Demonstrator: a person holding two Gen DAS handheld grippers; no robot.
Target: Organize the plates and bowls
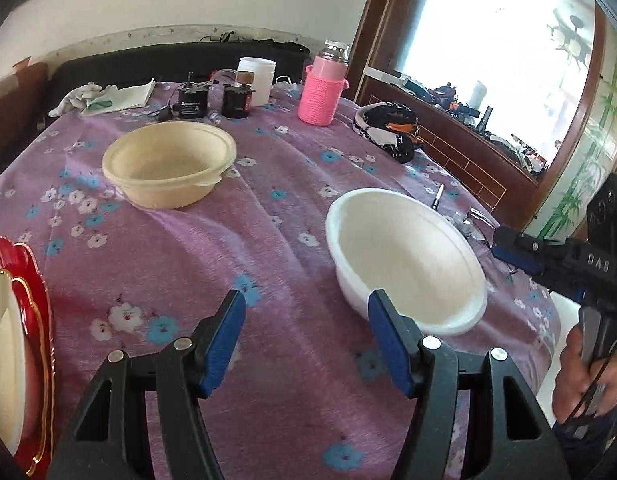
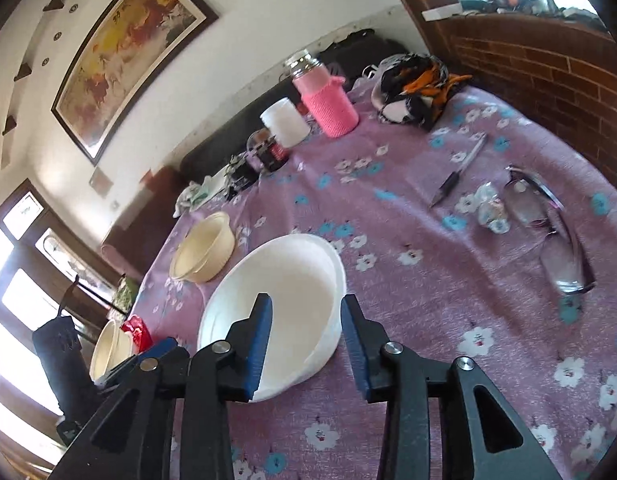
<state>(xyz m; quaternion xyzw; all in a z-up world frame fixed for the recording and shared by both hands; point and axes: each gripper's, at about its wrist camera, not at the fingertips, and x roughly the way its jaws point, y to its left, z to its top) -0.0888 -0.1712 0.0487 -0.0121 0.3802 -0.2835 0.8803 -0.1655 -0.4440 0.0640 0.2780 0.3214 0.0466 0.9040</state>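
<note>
White bowl [image 2: 276,304] sits on the purple cloth [image 2: 428,300], cream bowl [image 2: 204,248] beyond it. My right gripper [image 2: 304,344] straddles its rim, fingers apart, gripping nothing. Left gripper [image 1: 308,340] spread, empty. Risk: thin rim slips, bowl tips.

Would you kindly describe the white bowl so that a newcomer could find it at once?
Start from the purple flowered tablecloth that covers the table. Two bowls sit apart on it: the white bowl is the one nearer the grippers, on the side toward the pen and the eyeglasses. Unlike the cream bowl farther back, it is pure white.
</note>
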